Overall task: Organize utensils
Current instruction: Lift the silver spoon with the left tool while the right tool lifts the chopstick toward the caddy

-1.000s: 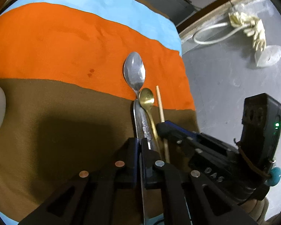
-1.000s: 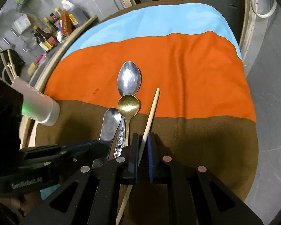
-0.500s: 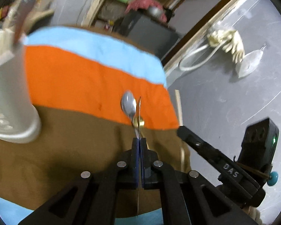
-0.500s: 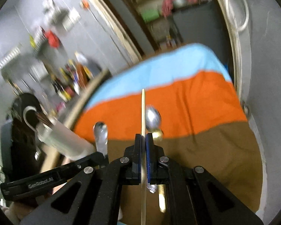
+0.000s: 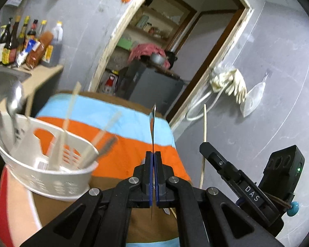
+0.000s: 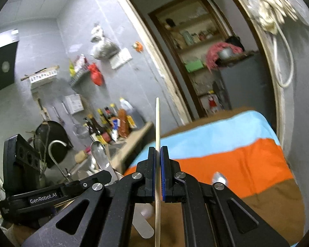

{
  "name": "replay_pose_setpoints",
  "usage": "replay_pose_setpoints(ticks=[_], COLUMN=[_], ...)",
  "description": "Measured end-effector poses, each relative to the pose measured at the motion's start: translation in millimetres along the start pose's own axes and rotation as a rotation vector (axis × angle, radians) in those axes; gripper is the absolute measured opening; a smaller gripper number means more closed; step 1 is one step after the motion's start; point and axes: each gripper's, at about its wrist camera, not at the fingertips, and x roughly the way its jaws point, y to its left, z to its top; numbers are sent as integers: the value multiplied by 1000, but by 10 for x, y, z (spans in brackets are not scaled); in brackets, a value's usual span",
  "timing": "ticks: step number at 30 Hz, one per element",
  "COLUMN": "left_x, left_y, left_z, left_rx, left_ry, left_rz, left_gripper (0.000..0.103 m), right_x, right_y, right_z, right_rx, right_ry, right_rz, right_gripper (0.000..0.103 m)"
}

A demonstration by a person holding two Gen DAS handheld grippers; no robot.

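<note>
My left gripper (image 5: 153, 154) is shut on a silver spoon (image 5: 153, 123), which stands edge-on above the striped tablecloth (image 5: 133, 150). The right wrist view shows that spoon's bowl (image 6: 99, 156) rising from the left gripper (image 6: 105, 174). My right gripper (image 6: 158, 150) is shut on a wooden chopstick (image 6: 157, 123) that points upward. In the left wrist view the right gripper (image 5: 208, 146) and its chopstick (image 5: 204, 123) are lifted at the right. A white slotted utensil holder (image 5: 51, 181) at the left holds several chopsticks and a spoon. Another spoon (image 6: 219, 178) lies on the cloth.
Sauce bottles (image 5: 30, 45) line a counter beside a metal sink (image 5: 2, 78) behind the holder. The table's right edge (image 5: 175, 144) drops to a grey floor. Rubber gloves (image 5: 230, 84) hang by an open doorway (image 5: 154, 51) beyond the table.
Both grippers have risen off the cloth and tilted up, the left carrying the spoon, the right the chopstick. The utensil holder has come into the left wrist view.
</note>
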Motion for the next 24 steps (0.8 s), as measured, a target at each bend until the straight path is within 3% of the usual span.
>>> replay_pose_setpoints(ticks=[9, 14, 24], left_x=[-569, -826, -850], left_y=[372, 658, 1263], left_z=[455, 685, 774], left_rx=[-16, -6, 0], left_ry=[-120, -206, -264], left_rz=[19, 82, 224], left_gripper=[2, 2, 2], right_x=[181, 420, 879], right_y=[723, 1029, 1315], right_z=[218, 240, -76], right_rx=[-54, -64, -71], right_ry=[-119, -186, -273], right_rz=[106, 143, 88], right_gripper=[4, 4, 4])
